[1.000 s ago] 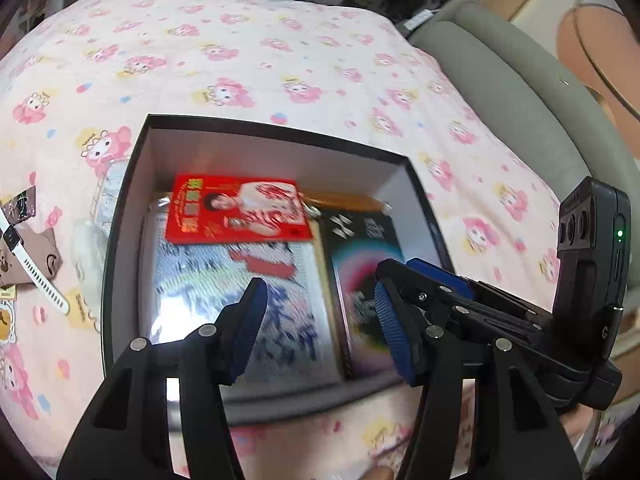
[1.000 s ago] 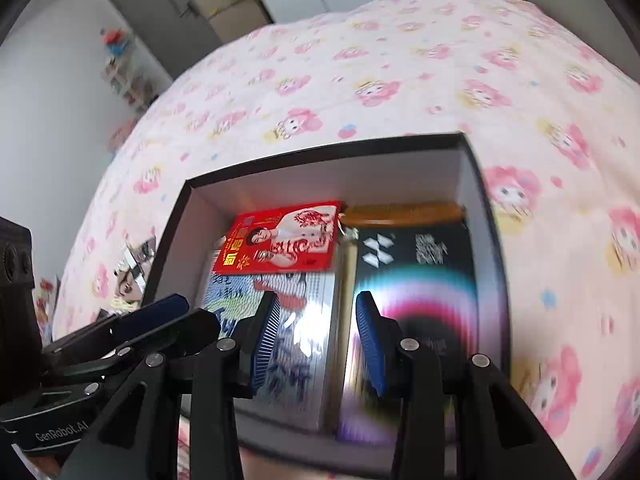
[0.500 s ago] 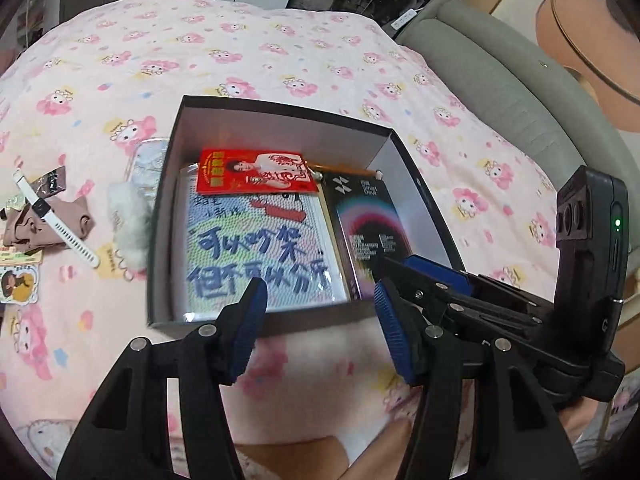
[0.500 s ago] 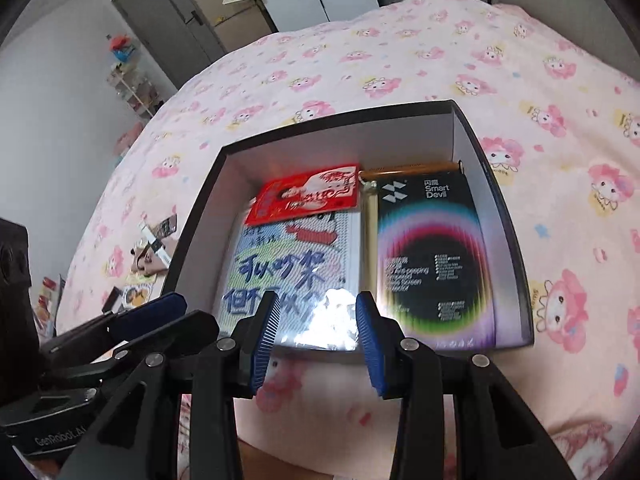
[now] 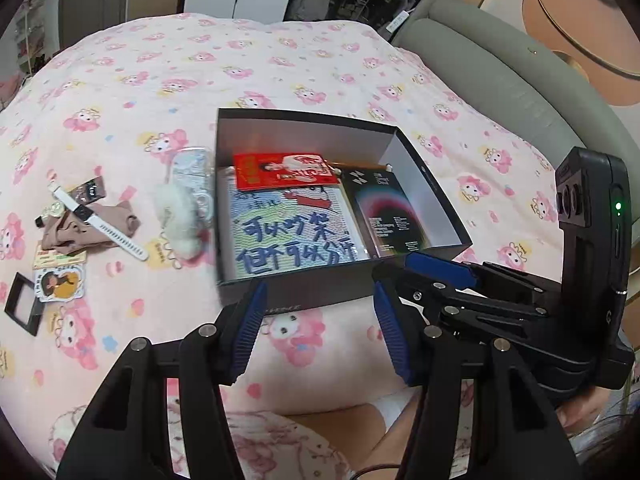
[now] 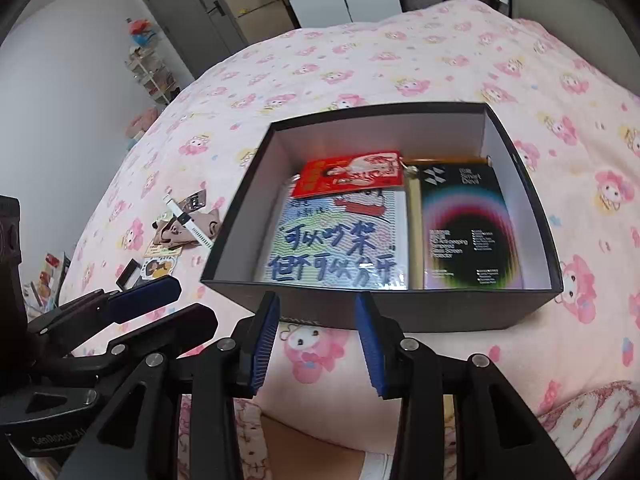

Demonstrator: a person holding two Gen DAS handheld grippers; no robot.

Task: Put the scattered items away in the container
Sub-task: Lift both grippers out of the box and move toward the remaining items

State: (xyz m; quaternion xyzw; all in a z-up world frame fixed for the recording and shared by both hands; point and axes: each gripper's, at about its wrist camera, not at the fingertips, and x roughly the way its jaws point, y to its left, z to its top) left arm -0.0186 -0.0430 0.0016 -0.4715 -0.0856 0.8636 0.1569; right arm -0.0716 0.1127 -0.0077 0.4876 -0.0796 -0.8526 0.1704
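Tidying status: partly done, judging by what lies in the container and what lies outside it.
Container: a black rectangular cardboard box with pale inner walls (image 5: 430, 200), sitting on the pink cartoon-print bedspread (image 5: 280, 64), just ahead of both grippers.
Already inside: a large flat packet with blue handwritten-style characters (image 6: 336, 252); a red printed card (image 6: 348, 174) resting on its far end; a black packet with a rainbow ring design (image 6: 468, 228) along the right wall; a thin yellowish stick (image 6: 414, 224) between the two packets, possibly a pencil.
Left outside, beside the box: a clear phone case (image 5: 191, 172) and a white fluffy pompom charm (image 5: 178, 218), both close against the left wall.
Left outside, farther left: a white-strapped wristwatch (image 5: 100, 222) lying over a crumpled beige cloth (image 5: 76, 232), a small dark sachet (image 5: 90, 190), a cartoon sticker card (image 5: 60, 280) and a small black square frame (image 5: 24, 310).
Left gripper (image 5: 316, 332): fingers apart, holding nothing, hanging over the bedspread short of the box's near wall.
Right gripper (image 6: 316, 344): likewise apart and empty, centred on the near wall.
Remaining work: by my estimate, roughly half the items.
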